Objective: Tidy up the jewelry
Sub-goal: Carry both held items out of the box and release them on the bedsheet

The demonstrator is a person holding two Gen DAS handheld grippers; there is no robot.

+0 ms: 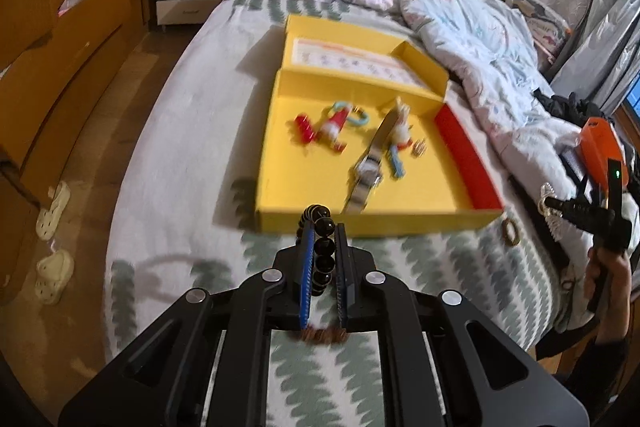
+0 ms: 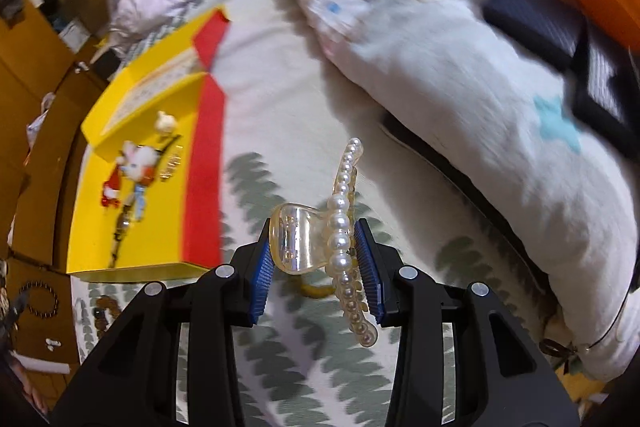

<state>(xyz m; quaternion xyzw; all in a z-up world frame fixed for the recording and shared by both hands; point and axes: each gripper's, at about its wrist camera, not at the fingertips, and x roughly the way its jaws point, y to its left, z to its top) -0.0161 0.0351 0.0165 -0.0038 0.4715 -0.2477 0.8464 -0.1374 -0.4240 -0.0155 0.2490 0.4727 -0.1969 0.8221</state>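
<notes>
Between the pads of the left gripper (image 1: 323, 227) hangs a black bead bracelet (image 1: 323, 251), the jaws pressed together on it so the strand runs lengthwise down the gap and cannot slip sideways. Just ahead of those fingertips sits the open yellow box (image 1: 400, 195), its near wall almost under the beads; I judge the bracelet is being carried there for dropping in. Farther ahead on the box floor lie a wristwatch (image 1: 368, 171), a red and white charm (image 1: 320, 129) and a small rabbit figure (image 1: 400, 131), loosely spread, so room remains. The right gripper (image 2: 318, 251) is clamped across a pearl-trimmed clear hair claw (image 2: 340, 239), squeezing it at the hinge end, which keeps the long pearl row sticking forward. From this gripper the box is ahead and to the left, well apart, over the leaf-patterned bedsheet (image 2: 280, 347). A crumpled quilt (image 2: 460, 87) lies ahead and right.
</notes>
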